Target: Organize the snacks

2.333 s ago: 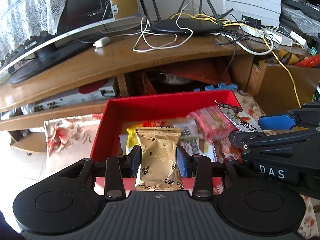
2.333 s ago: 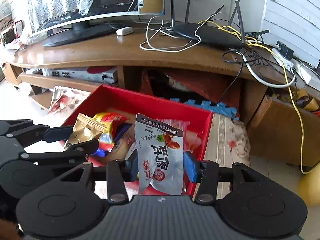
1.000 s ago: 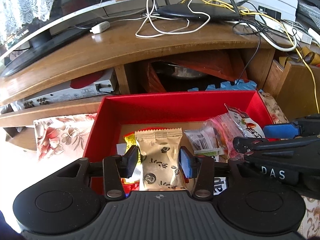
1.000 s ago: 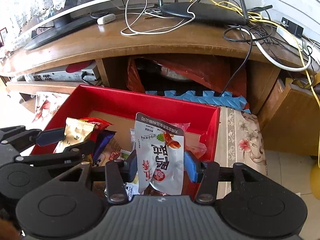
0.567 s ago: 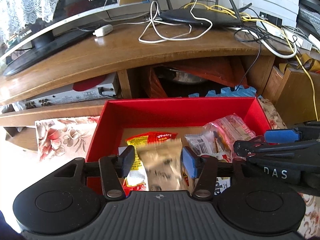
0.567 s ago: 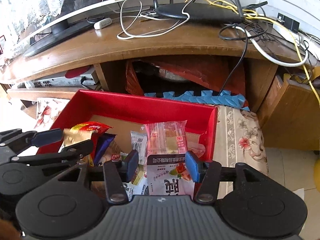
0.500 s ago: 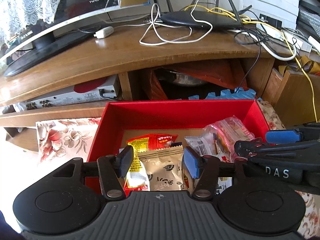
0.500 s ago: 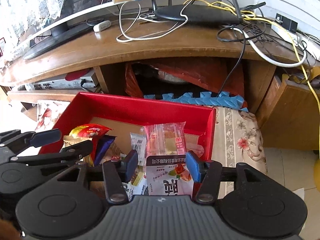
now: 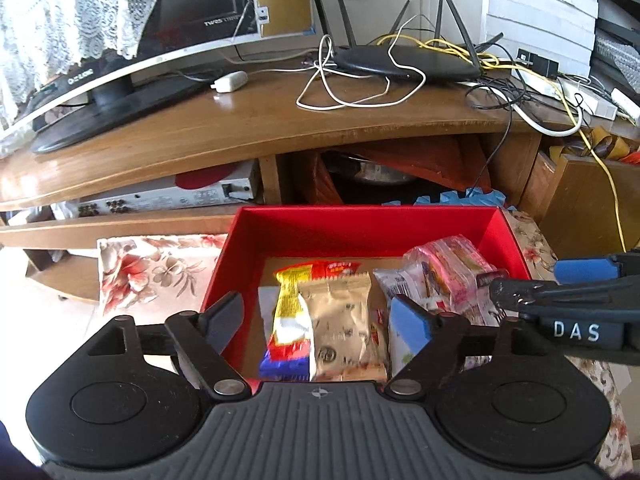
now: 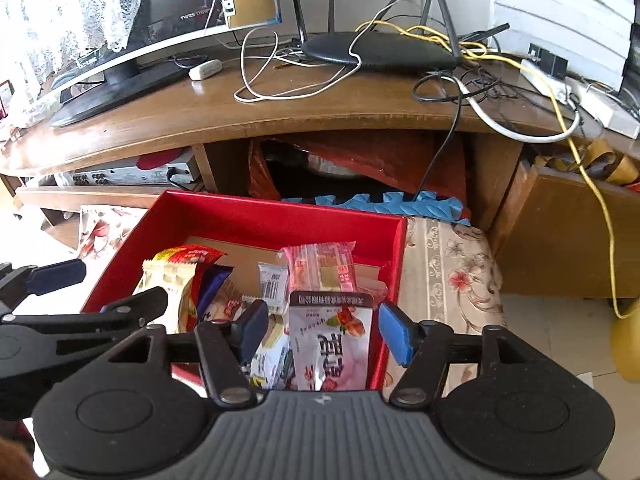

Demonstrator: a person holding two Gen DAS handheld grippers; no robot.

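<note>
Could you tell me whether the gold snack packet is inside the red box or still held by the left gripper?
Inside. The gold packet lies among other snacks in the red box; the left gripper jaws are opening, clear of it.

Glossy foil snack packets – matt red cardboard box, polished wooden desk

left gripper jaws opening, pads clear of snacks | gold snack packet lying in red box, beside yellow-red packet | pink packet at box right | right gripper at right edge | router on wooden desk
</note>
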